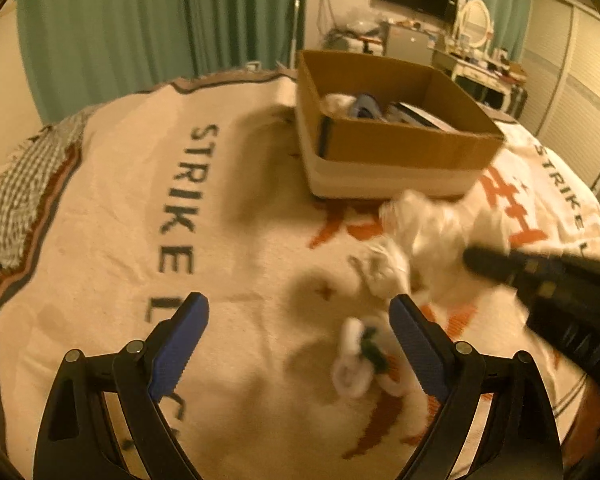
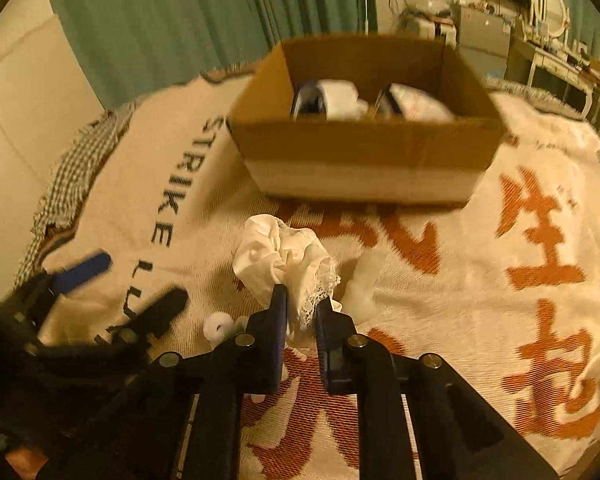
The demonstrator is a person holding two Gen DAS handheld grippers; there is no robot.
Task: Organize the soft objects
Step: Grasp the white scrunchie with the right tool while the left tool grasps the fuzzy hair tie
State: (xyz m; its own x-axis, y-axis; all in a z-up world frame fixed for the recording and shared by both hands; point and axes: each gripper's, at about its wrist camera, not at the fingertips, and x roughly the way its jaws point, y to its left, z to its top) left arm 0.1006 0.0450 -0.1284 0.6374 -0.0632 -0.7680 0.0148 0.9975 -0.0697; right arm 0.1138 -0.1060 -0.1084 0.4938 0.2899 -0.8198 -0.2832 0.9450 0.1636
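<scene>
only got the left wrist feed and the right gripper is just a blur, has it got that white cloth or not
Observer: Yes. In the right wrist view the right gripper has its jaws shut on the near edge of the white cloth.
Operator: what sort of cloth, mine is all smear
Observer: Crumpled thin fabric with a lace trim along the edge by the jaws.
Operator: anything else loose beside it
Observer: A white fluffy piece lies on the blanket just right of the cloth.
</scene>
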